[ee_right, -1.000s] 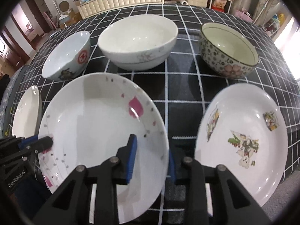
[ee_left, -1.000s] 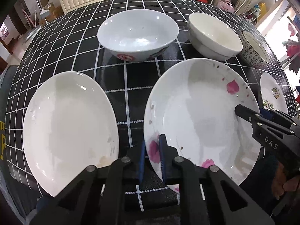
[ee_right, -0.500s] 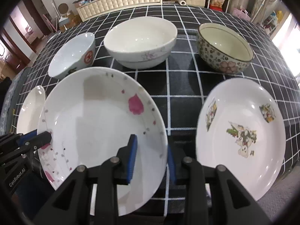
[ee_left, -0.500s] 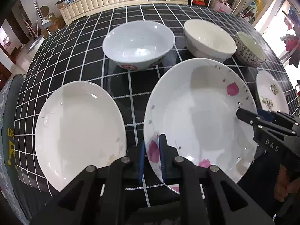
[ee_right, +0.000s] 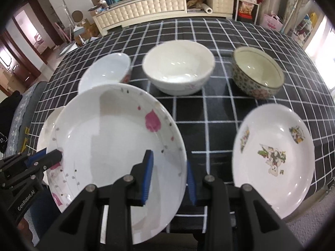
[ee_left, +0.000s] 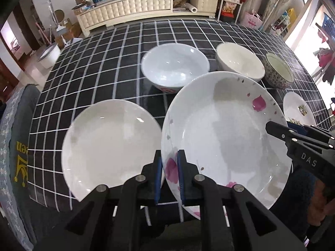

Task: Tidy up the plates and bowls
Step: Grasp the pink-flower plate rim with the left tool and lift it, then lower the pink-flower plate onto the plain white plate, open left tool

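A white plate with pink flowers (ee_left: 226,138) is held off the table by both grippers. My left gripper (ee_left: 169,168) is shut on its left rim. My right gripper (ee_right: 169,168) straddles its right rim (ee_right: 117,146), one finger inside and one outside the plate. A plain white plate (ee_left: 111,144) lies on the table at the left. A plate with a cartoon print (ee_right: 274,159) lies at the right. Three bowls stand in a row behind: a white one with a red mark (ee_left: 174,67), a cream one (ee_right: 178,70) and a flower-patterned one (ee_right: 258,76).
The table has a black cloth with a white grid (ee_left: 100,62). Its front edge runs just below the plates. A grey cushioned seat (ee_left: 14,146) is at the left. A cream sideboard (ee_left: 146,6) and shelves stand beyond the table.
The flowered plate has risen off the table with both grippers and pulled back toward me. The other dishes look smaller and farther away.
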Tool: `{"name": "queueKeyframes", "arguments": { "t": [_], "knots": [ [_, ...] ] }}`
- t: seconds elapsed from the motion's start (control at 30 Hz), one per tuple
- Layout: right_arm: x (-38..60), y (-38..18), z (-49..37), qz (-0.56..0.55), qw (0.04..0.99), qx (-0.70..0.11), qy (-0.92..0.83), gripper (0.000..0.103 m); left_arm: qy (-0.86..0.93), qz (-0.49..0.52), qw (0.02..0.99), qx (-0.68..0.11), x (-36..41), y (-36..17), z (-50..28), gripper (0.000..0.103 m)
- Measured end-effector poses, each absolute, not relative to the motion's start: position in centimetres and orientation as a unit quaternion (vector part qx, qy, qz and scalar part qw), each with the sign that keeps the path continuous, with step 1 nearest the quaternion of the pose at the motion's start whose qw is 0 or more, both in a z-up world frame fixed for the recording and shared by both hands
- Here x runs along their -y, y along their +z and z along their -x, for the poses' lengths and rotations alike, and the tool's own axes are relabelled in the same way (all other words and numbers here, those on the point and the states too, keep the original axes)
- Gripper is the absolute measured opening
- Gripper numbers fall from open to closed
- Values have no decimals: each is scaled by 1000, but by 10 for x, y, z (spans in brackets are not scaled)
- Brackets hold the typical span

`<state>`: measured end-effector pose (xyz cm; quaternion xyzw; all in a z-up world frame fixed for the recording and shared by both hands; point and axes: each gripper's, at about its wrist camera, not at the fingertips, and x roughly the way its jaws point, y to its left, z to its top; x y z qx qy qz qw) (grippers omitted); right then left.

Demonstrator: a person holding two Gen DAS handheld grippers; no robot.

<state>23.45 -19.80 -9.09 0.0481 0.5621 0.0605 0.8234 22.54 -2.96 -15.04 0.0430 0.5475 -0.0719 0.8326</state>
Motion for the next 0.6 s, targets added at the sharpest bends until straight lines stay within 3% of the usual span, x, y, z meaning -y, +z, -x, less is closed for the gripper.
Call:
{"name": "queueKeyframes", "arguments": {
  "t": [0.6],
  "knots": [
    [97,-104,-255,-7,805,-578,129,33,1,1,834,-551,-75,-151,-208,12]
  ]
}}
